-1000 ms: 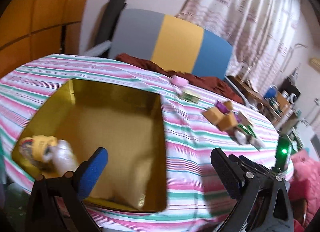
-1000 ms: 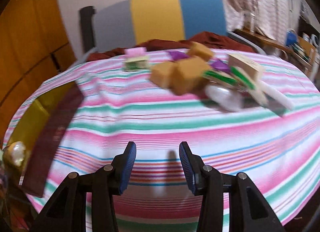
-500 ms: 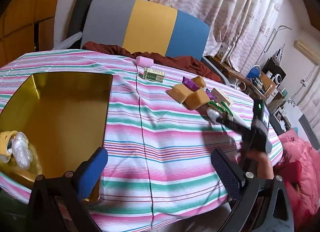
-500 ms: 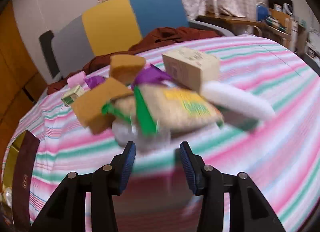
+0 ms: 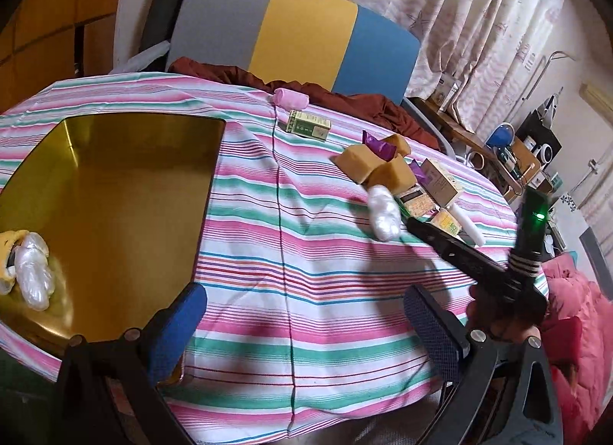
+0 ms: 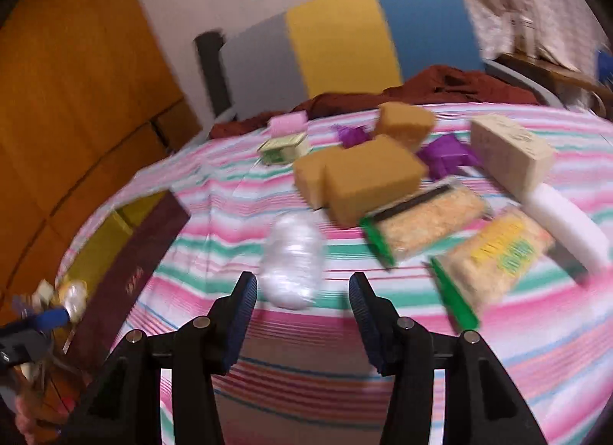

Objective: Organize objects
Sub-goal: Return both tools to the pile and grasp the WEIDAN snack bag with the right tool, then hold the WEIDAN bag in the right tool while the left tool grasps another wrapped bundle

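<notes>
A white pearly packet [image 6: 293,261] lies on the striped tablecloth [image 6: 345,387], just ahead of my right gripper [image 6: 302,286]. Its jaws are opening and the pads do not press on the packet. Behind it is a pile: yellow sponges [image 6: 367,180], purple wrappers [image 6: 448,155], a cardboard box [image 6: 509,153], two noodle packets [image 6: 429,222] and a white tube [image 6: 567,234]. My left gripper [image 5: 302,314] hangs open and empty near the table's front edge. To its left the gold tin [image 5: 115,196] holds another white packet [image 5: 32,276]. The right gripper [image 5: 459,249] also shows in the left wrist view.
A small green box [image 5: 308,127] and a pink roll [image 5: 289,98] sit at the table's far side. A grey, yellow and blue chair back [image 5: 302,31] with maroon cloth [image 5: 367,104] stands behind. A cluttered side table [image 5: 509,161] and pink bedding [image 5: 574,311] are at right.
The left view swung from the tin toward the middle of the table. My right gripper moved up to the pile, its jaws widened, and the white packet now lies at its tips.
</notes>
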A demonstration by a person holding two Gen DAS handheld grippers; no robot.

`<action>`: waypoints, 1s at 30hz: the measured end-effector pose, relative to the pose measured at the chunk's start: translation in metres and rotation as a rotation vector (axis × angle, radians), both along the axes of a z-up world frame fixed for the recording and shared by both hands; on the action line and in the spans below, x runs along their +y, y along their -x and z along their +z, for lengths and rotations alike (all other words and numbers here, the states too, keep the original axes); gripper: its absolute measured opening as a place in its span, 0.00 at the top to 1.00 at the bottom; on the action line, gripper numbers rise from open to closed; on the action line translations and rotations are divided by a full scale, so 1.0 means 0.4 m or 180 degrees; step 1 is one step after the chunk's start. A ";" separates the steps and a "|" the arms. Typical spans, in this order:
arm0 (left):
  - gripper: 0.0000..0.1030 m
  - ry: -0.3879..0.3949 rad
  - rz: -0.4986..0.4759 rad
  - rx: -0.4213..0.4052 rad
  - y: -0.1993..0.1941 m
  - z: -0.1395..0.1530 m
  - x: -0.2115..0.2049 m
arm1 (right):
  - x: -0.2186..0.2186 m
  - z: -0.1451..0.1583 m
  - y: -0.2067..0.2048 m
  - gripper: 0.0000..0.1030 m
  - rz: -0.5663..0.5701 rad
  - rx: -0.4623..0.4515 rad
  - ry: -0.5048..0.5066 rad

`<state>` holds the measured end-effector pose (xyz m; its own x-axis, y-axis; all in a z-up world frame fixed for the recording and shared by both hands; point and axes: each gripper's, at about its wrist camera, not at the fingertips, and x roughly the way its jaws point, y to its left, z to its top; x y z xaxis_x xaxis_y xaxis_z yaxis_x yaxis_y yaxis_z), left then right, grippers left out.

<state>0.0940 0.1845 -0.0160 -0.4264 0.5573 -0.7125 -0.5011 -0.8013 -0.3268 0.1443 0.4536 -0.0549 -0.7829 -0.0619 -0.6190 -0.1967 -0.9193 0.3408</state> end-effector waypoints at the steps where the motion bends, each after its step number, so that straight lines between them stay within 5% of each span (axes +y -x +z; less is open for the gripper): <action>1: 0.00 -0.0002 -0.0001 -0.0003 0.000 -0.001 0.002 | 0.017 0.005 -0.019 0.50 -0.0175 0.0014 0.0026; 7: 0.00 -0.0007 -0.0019 -0.0107 0.001 -0.017 0.020 | 0.175 0.001 -0.056 0.50 -0.1604 -0.0376 0.0192; 11: 0.00 -0.0003 -0.0033 -0.0127 -0.008 -0.018 0.028 | 0.230 -0.015 -0.024 0.50 -0.1979 -0.0492 0.0417; 17: 0.00 -0.0002 -0.0017 -0.0153 -0.010 -0.021 0.025 | 0.220 -0.028 0.064 0.50 -0.2107 -0.0869 0.0039; 23: 0.00 0.0013 -0.0015 -0.0152 0.000 -0.021 0.041 | 0.194 -0.033 0.049 0.52 -0.1858 -0.0875 -0.0357; 30: 0.00 0.0028 -0.0023 -0.0168 0.012 -0.031 0.090 | 0.229 -0.040 -0.030 0.55 -0.1711 -0.0746 -0.0133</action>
<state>0.0891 0.2204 -0.0283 -0.3839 0.5540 -0.7387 -0.4892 -0.8005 -0.3461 0.1562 0.5451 -0.0711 -0.5398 0.3340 -0.7727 -0.7047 -0.6814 0.1977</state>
